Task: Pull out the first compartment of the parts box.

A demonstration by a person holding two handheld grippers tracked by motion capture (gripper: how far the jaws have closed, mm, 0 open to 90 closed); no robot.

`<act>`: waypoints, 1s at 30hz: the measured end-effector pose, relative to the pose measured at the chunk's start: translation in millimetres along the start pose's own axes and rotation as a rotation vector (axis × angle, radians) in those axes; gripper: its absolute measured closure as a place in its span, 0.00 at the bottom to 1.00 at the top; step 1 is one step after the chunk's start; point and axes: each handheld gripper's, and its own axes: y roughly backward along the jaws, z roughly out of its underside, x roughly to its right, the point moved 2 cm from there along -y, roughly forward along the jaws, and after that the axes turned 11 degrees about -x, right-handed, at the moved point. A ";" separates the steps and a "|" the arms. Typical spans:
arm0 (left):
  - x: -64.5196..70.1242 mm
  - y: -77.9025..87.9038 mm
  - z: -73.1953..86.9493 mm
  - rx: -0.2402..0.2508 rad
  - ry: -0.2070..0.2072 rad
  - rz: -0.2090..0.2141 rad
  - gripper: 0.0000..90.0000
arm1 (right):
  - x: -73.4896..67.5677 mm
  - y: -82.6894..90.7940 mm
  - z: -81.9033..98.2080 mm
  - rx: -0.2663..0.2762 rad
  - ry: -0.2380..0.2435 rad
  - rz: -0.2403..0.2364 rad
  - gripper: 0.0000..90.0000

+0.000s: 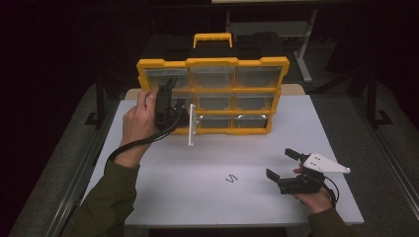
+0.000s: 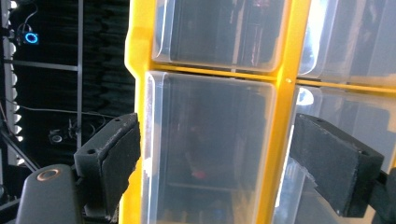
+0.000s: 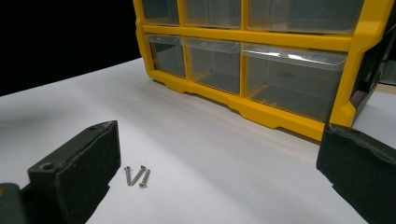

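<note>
At the far middle of the white table (image 1: 247, 207), a yellow drawer cabinet (image 1: 213, 62) is stood upright, its clear drawers set in three rows of three. Against its left column the left gripper (image 1: 184, 114) is held, jaws spread wide to either side of a clear drawer (image 2: 210, 149); the pads are seen flanking the drawer front, not yet pressing on it. A thin white part (image 1: 191, 124) is seen hanging just beside that gripper; what it is cannot be told.

Step judged in hand: approach to the drawer for a pull. The next move would call for the jaws to be closed on the drawer front and drawn straight back toward the person.

Near the front right, the right gripper (image 1: 281, 168) is rested low, jaws wide, nothing between them. Three small screws (image 3: 136, 176) are laid close together on the table ahead of it, well apart from the cabinet.

Open room is left across the table middle; the front right corner is close behind the right hand.
</note>
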 end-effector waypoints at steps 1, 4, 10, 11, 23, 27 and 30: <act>-0.9 -0.3 0.3 -0.003 -0.001 -0.002 0.19 | 0.0 0.0 0.0 0.000 0.000 0.000 0.00; -3.4 -1.3 1.2 -0.005 -0.002 -0.013 0.22 | 0.0 0.3 -0.1 0.002 -0.002 0.000 0.00; -6.5 -4.4 2.8 -0.009 0.000 -0.033 0.28 | 0.1 0.3 -0.1 0.001 -0.004 -0.001 0.00; -7.0 -4.9 3.1 -0.012 0.001 -0.039 0.28 | 0.2 0.2 -0.1 0.001 -0.004 0.000 0.00; -15.7 -12.5 8.5 -0.037 0.009 -0.095 0.37 | 0.5 0.5 -0.3 0.006 -0.005 -0.001 0.00; -19.0 -14.3 8.9 -0.040 0.007 -0.108 0.39 | 0.4 0.5 -0.3 0.006 -0.004 -0.002 0.00; -21.5 -15.0 9.4 -0.045 -0.001 -0.116 0.41 | 0.4 0.7 -0.3 0.007 -0.005 -0.002 0.00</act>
